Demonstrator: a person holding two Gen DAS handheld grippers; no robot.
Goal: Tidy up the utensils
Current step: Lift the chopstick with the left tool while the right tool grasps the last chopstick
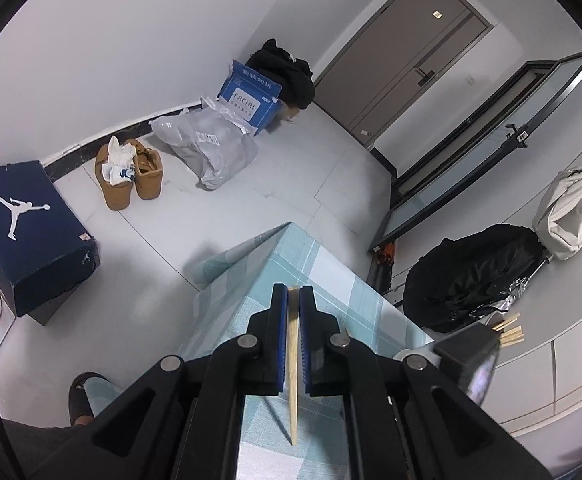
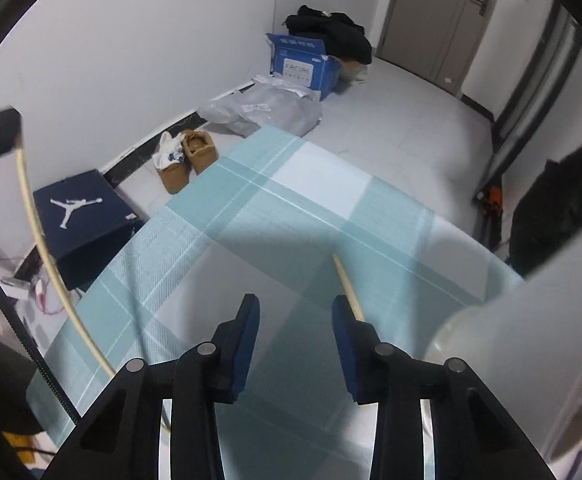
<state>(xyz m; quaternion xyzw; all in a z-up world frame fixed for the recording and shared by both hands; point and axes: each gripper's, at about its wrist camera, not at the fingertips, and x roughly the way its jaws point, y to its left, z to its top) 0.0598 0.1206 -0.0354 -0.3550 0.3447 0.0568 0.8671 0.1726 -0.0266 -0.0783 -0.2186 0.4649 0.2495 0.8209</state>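
Note:
My left gripper (image 1: 293, 290) is shut on a pale wooden chopstick (image 1: 292, 364), which runs back between the blue pads above the teal plaid tablecloth (image 1: 331, 280). The right wrist view shows that same chopstick (image 2: 39, 240) as a long curved line at the left. My right gripper (image 2: 295, 302) stands open over the cloth (image 2: 251, 208) with nothing between its pads. A second chopstick (image 2: 345, 280) lies on the cloth, its near end hidden behind the right finger (image 2: 349, 336). Several wooden stick ends (image 1: 509, 330) poke out behind a black block (image 1: 467, 350) at the right.
A blurred white container (image 2: 463, 332) sits close on the right. On the floor beyond the table are a navy shoe box (image 1: 31, 232), tan slippers (image 1: 131, 176), a grey bag (image 1: 211, 148) and a blue carton (image 1: 251, 96). A black bag (image 1: 471, 280) rests at the right, and a slippered foot (image 1: 81, 396) shows at the lower left.

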